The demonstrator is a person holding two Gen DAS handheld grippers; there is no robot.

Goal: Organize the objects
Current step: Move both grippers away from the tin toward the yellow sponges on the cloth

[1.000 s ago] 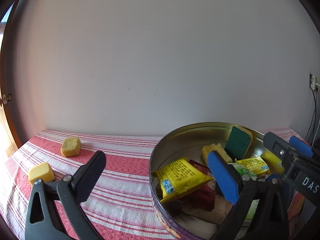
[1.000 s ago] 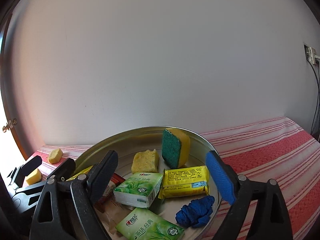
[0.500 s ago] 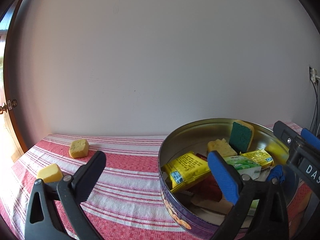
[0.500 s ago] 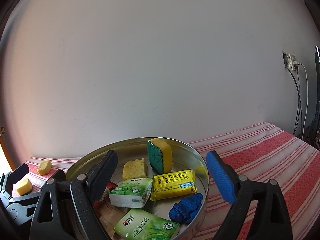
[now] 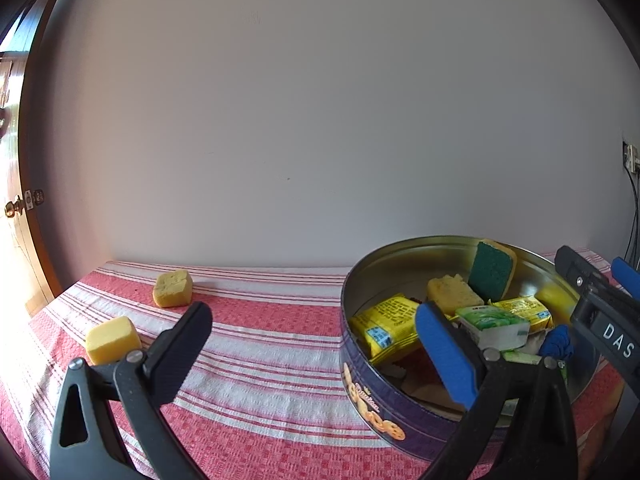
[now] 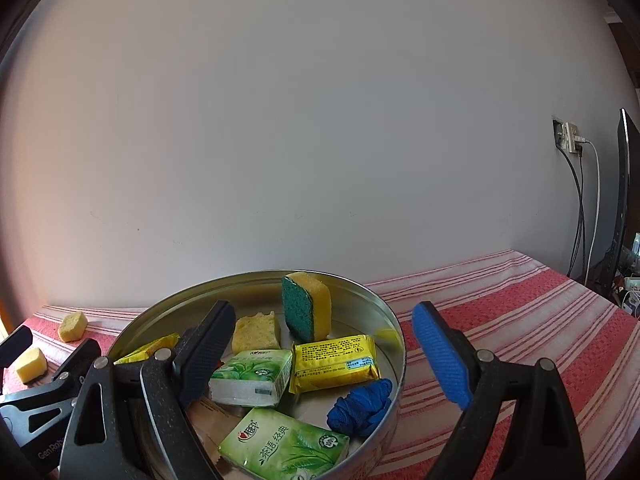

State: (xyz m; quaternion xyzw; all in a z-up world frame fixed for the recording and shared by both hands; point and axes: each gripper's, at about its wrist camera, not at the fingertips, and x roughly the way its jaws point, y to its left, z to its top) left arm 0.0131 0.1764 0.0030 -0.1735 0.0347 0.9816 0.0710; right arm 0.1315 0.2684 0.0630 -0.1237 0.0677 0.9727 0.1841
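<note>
A round metal cookie tin (image 5: 362, 390) (image 6: 394, 344) stands on the striped cloth. It holds a green-and-yellow scouring sponge (image 6: 306, 306), a yellow sponge piece (image 6: 256, 330), yellow packets (image 6: 334, 362), green tissue packs (image 6: 252, 376) and a blue cloth ball (image 6: 360, 402). Two yellow sponge cubes (image 5: 173, 288) (image 5: 112, 339) lie on the cloth at the left. My left gripper (image 5: 312, 344) is open and empty, left of the tin. My right gripper (image 6: 324, 352) is open and empty, hovering over the tin.
A red-and-white striped cloth (image 5: 260, 360) covers the table against a plain white wall. A door with a knob (image 5: 16, 206) is at the far left. A wall socket with cables (image 6: 570, 142) and a dark screen edge (image 6: 622, 208) are at the right.
Both grippers have pulled back and away from the tin, which now looks smaller and farther. Both stay open. The objects have not moved.
</note>
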